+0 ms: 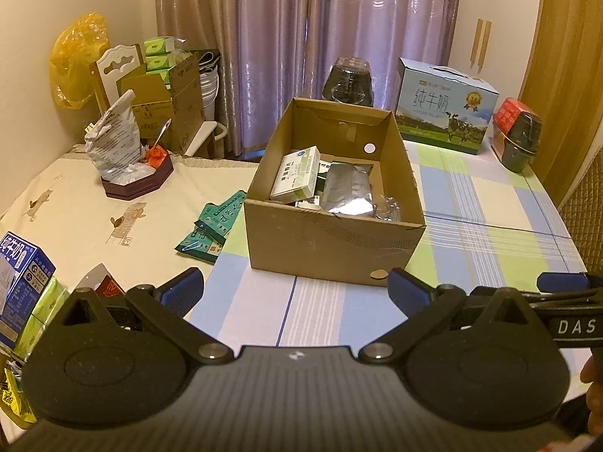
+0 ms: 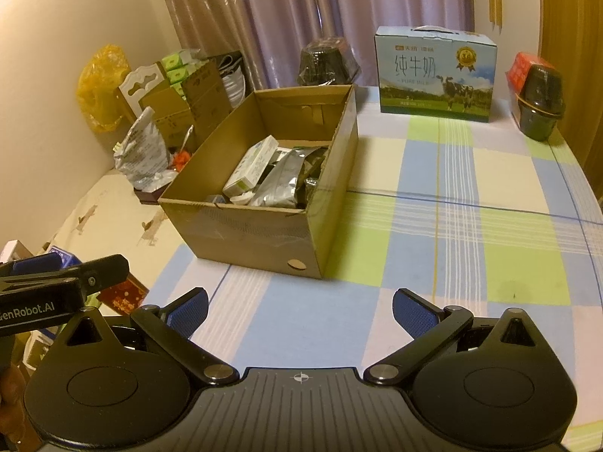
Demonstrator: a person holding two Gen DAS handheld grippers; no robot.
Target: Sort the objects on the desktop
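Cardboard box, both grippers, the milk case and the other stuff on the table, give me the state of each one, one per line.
Cardboard box: open-topped, upright, partly filled.
White medicine box: inside, tilted on the pile.
Silver foil pouch: inside, lying flat.
Green packets: loose on the table, left of the box.
Milk case: closed, upright.
Left gripper: jaws open, empty.
Right gripper: jaws open, empty.

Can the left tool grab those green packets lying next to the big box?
Probably yes. The left tool is open and empty, and the green packets lie on the table left of the cardboard box, with nothing in between.
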